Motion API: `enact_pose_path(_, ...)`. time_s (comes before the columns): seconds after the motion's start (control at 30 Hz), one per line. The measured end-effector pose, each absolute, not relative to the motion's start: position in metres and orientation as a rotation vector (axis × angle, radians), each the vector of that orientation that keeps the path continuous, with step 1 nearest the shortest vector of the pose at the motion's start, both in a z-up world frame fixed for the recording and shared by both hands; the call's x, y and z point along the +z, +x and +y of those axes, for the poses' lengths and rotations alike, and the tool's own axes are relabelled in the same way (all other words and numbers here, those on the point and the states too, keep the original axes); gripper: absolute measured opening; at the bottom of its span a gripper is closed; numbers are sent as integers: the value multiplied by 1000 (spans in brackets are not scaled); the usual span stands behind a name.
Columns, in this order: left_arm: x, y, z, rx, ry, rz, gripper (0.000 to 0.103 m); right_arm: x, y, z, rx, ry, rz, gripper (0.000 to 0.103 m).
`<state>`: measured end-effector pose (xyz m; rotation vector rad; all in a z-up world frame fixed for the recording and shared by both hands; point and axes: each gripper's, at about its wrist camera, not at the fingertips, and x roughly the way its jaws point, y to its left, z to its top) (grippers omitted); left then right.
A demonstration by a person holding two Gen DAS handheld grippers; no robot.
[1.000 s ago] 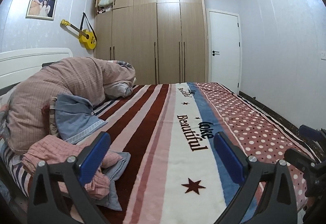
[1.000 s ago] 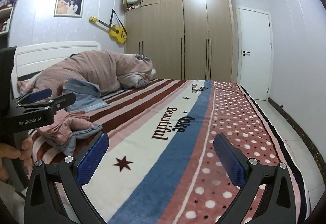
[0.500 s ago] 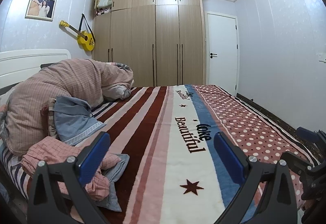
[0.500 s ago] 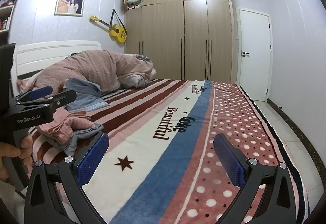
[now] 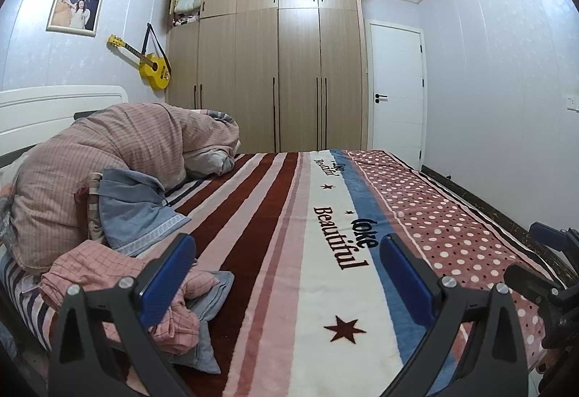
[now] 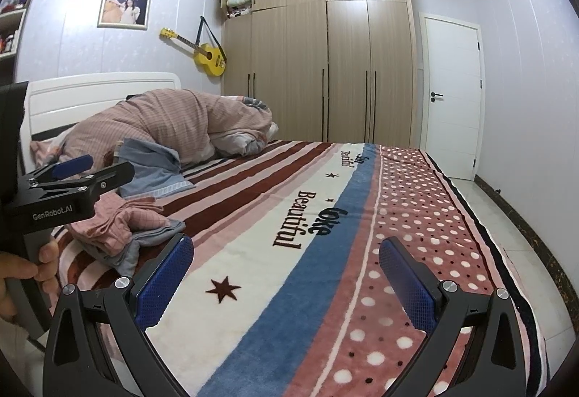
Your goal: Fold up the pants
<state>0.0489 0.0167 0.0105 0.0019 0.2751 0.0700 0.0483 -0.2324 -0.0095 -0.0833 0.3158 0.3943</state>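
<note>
Pink checked pants [image 5: 119, 274] lie crumpled on a grey-blue garment [image 5: 206, 306], near the left edge of the striped plush bed blanket [image 5: 289, 252] lettered "Beautiful". Left tongs [image 5: 287, 274], with blue-padded black fingers [image 5: 166, 279], hover above the blanket with the pads wide apart and nothing between them; the left pad overlaps the pants in the left wrist view, though contact cannot be told. Right tongs [image 6: 286, 277] likewise stand apart and empty above the blanket's white and blue stripes. Seen from the right wrist, the left tongs [image 6: 77, 173] sit beside the pants [image 6: 119, 220], gripped by a bare hand [image 6: 25, 270]. Toward the blanket's head end rest a pale blue folded cloth [image 5: 137, 212] and a bunched pink striped duvet [image 5: 119, 158].
</note>
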Motion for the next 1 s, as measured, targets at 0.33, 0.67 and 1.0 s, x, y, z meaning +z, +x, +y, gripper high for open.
enact_pose_path(0.33, 10, 48, 15, 68, 8, 275, 101, -6, 47, -231, 385, -71, 316, 102)
enact_pose_path(0.67, 10, 48, 11, 64, 10, 274, 101, -6, 48, -232, 386, -69, 317, 102)
enact_pose_path(1.0, 10, 48, 9, 61, 11, 274, 101, -7, 47, -233, 382, -60, 319, 102)
